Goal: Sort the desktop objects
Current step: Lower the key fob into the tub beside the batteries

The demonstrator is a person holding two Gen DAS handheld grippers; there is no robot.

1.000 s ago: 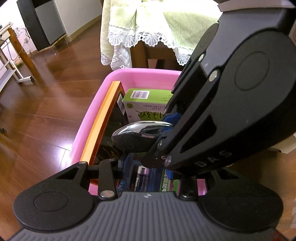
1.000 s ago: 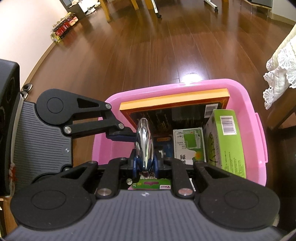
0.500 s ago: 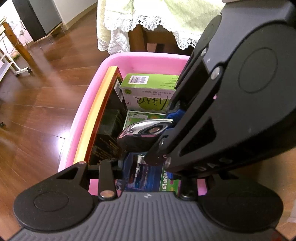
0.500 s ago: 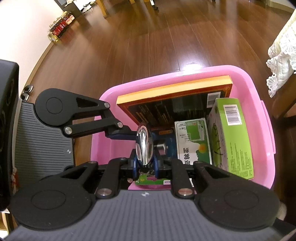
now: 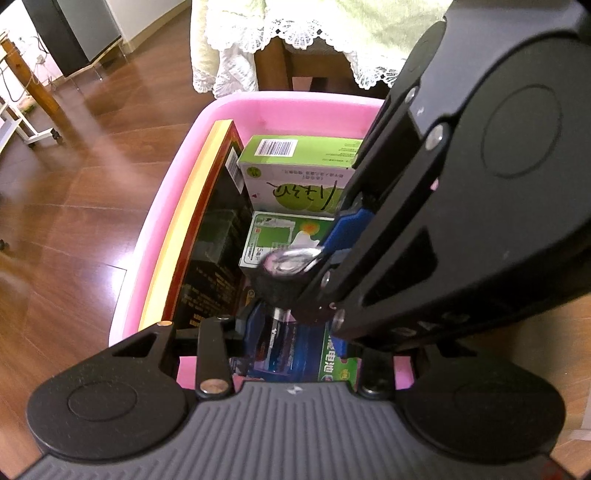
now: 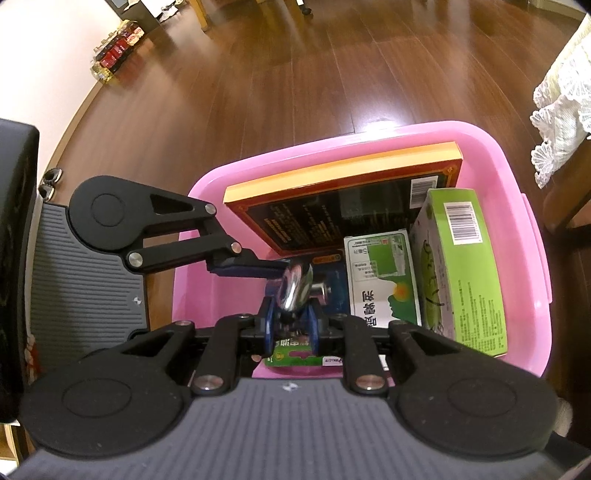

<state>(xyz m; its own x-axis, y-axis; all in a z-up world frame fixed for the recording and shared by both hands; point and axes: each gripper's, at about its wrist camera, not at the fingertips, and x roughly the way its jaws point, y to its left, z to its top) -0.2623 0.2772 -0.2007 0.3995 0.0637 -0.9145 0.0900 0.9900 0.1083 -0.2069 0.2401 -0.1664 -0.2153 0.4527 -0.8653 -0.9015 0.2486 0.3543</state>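
- The pink plastic bin (image 6: 532, 236) sits on a brown wooden floor (image 6: 258, 92), beside a table draped in a green, lace-edged cloth (image 5: 295, 26).
- A large dark book with an orange-yellow edge (image 6: 332, 206) stands on edge against one long wall of the bin.
- A green carton with a barcode (image 6: 461, 266) stands at the bin's end; a smaller green-and-white box (image 6: 380, 277) lies just beside it, between carton and book.
- A blister pack of batteries (image 5: 280, 343) lies on the bin floor, under both grippers.
- The right gripper (image 6: 290, 325) hangs over the bin's middle, its blue pads (image 6: 313, 328) closed narrowly on a shiny chrome object with a dark underside (image 6: 295, 288); what the object is I cannot tell.
- The left gripper (image 5: 295, 332) reaches in from the side, with one blue fingertip (image 6: 255, 266) touching the chrome object. Its far finger is hidden behind the right gripper, so how wide it stands cannot be told.
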